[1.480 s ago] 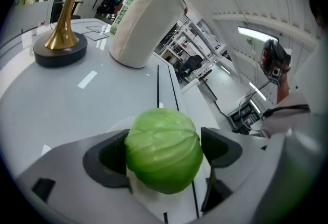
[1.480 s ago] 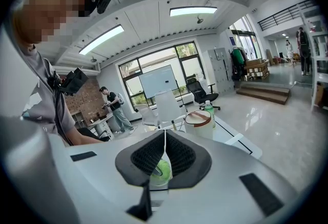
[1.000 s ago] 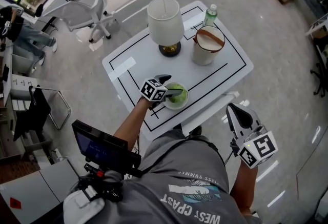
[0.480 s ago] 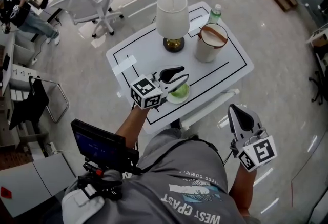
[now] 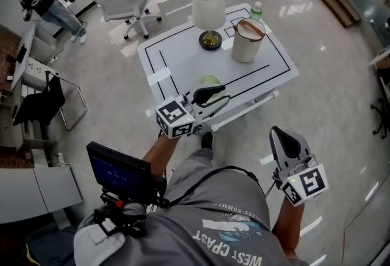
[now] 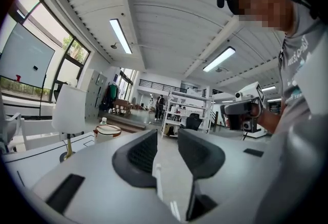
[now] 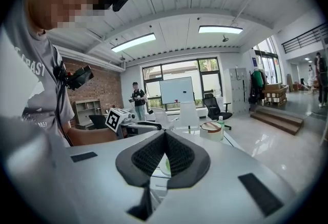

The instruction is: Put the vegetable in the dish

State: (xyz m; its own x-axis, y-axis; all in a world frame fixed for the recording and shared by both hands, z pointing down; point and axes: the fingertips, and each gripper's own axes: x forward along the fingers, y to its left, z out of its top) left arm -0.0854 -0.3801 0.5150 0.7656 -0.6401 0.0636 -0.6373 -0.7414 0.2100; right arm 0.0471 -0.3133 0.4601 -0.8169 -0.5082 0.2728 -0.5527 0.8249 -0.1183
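Down at the near edge of the bench (image 5: 177, 61), the left claw (image 6: 167, 133) is held with its jaws closing; a narrow gap shows between them and nothing is in it. Just behind it the green vegetable (image 5: 211, 81) lies in the dish (image 5: 210, 77), partly hidden by the claw. Farther back stand a white lamp (image 5: 208, 6) and a white pail (image 5: 248, 39), with a bottle (image 5: 256, 10) beyond. Well to the right, off the bench, the right claw (image 7: 164, 136) is pressed together and empty.
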